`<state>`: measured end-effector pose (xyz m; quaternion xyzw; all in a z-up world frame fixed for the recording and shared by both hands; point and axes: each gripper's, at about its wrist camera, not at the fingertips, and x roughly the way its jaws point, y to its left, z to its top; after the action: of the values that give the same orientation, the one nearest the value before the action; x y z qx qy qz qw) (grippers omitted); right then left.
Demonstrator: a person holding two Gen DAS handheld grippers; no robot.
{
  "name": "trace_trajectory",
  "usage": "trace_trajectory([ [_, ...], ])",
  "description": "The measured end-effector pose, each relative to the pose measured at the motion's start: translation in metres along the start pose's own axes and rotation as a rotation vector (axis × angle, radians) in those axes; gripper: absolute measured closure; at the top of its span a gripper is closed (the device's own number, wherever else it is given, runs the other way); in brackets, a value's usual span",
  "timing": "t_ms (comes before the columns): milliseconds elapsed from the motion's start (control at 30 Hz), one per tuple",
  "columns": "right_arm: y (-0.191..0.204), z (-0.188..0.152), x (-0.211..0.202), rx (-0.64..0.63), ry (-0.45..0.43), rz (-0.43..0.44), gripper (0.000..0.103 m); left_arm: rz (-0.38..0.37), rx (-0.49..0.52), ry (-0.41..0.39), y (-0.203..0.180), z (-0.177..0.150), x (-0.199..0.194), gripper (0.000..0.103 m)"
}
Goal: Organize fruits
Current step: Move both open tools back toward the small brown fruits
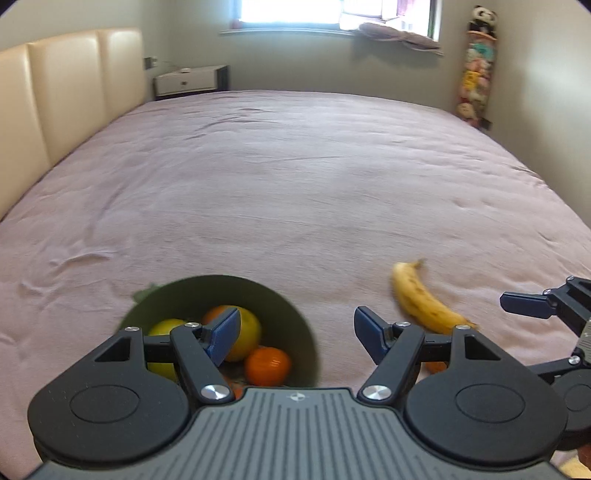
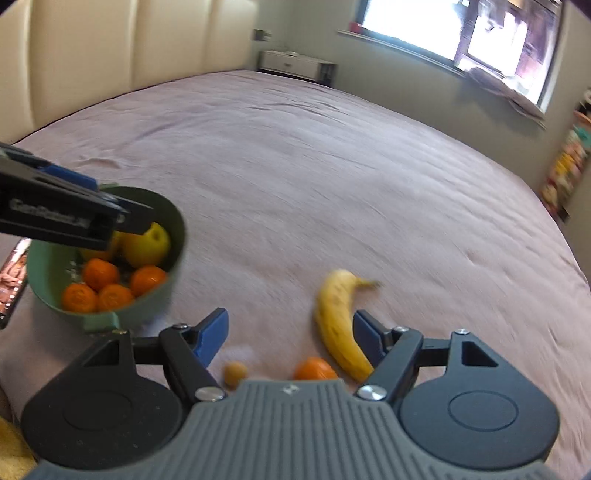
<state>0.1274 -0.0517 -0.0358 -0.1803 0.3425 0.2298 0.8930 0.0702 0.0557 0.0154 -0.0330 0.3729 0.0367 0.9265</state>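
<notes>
**A:** Green bowl is sitting on the pinkish bedspread, already loaded: four oranges at the front and a couple of yellow apples behind them. The banana is out on the sheet, well apart from the bowl, with a loose orange just beside its near end and a small tan round fruit a bit further left. Can't tell what that little one is, too blurry.

**B:** What are the grippers doing?

**A:** Right gripper is spread wide with nothing in it, low over the bed; the banana's lower half sits right against the inside of its right-hand finger, though whether it actually touches I can't say. Left gripper is also wide open and empty, hovering at the bowl's right rim, with one blue pad over the fruit inside.

**B:** Anything else around?

**A:** Cream padded headboard, a nightstand beyond it, a window, and a phone by the bowl's left side.
</notes>
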Motion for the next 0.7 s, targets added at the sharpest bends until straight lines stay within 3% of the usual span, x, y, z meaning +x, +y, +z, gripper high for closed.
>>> trace_trajectory([
  [367, -0.04, -0.045, -0.007, 0.176, 0.063, -0.061, 0.032, -0.164, 0.073, 0.025, -0.044, -0.024, 0.001, 0.023],
  [500, -0.043, -0.062, -0.004, 0.197, 0.105, -0.079, 0.033, -0.263, 0.07, 0.064, -0.053, -0.039, 0.004, 0.024],
  [700, -0.05, -0.084, 0.001, 0.235, 0.173, -0.08, 0.038, -0.324, 0.101, 0.129, -0.068, -0.055, 0.015, 0.025],
])
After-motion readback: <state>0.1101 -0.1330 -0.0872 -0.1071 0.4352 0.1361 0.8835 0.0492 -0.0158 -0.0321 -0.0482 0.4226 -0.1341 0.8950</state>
